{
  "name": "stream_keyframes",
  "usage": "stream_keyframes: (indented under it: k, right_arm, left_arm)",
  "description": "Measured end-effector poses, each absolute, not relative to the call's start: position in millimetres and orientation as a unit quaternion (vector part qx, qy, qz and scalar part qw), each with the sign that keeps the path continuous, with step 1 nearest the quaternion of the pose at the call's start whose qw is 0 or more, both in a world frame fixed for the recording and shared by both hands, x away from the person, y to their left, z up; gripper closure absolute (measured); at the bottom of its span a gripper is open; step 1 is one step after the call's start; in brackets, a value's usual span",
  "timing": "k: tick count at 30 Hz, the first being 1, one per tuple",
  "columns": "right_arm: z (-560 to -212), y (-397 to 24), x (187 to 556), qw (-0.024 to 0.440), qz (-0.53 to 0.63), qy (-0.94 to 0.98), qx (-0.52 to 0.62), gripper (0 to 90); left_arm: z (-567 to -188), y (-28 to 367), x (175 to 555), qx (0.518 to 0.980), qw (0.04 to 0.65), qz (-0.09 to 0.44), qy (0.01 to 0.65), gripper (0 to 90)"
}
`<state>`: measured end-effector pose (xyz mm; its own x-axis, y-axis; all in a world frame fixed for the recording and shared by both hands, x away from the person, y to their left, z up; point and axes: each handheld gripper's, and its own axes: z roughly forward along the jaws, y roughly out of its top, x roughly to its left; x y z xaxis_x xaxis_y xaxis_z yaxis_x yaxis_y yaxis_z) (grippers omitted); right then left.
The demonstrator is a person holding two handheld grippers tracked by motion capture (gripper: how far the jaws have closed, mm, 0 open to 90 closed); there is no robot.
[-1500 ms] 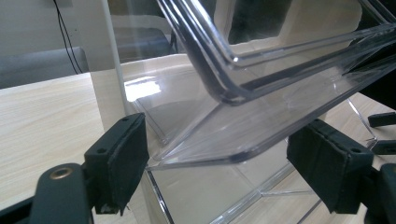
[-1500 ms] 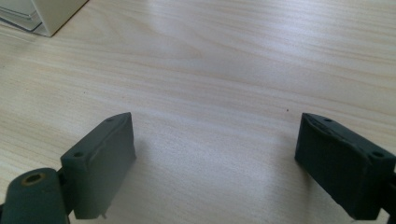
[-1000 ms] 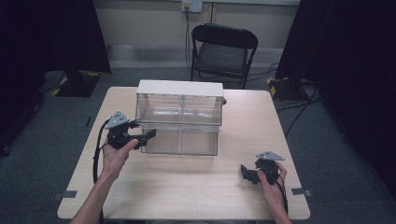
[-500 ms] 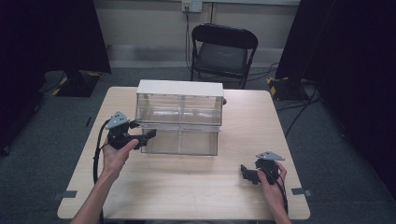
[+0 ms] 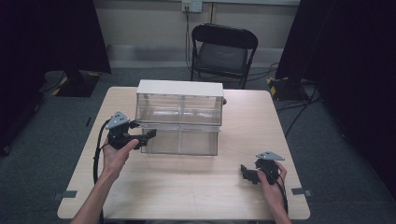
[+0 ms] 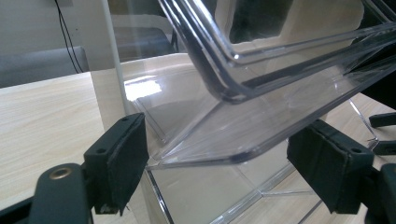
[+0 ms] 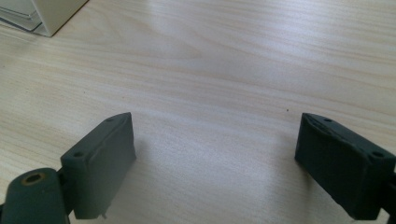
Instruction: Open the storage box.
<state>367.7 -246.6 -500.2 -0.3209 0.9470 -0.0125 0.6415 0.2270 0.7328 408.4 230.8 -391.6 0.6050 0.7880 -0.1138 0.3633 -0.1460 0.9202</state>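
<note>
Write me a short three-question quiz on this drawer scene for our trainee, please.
1. True or false: the lower drawer of the clear cabinet is pulled out.
2. The right gripper is: A) open over the bare table; B) shut on the drawer.
3. Fill in: behind the table stands a black folding ____.
Key: 1 true; 2 A; 3 chair.
</note>
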Motion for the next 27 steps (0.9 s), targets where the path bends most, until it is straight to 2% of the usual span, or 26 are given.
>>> stream_keyframes:
  k: [27]
  right_arm:
    - [-500.3,-246.7,367.7,0.238,0.322,0.747,0.532,11.3]
  left_arm:
    - [-392.0,230.4,408.2,0.727,0.524,0.201,0.397,20.4]
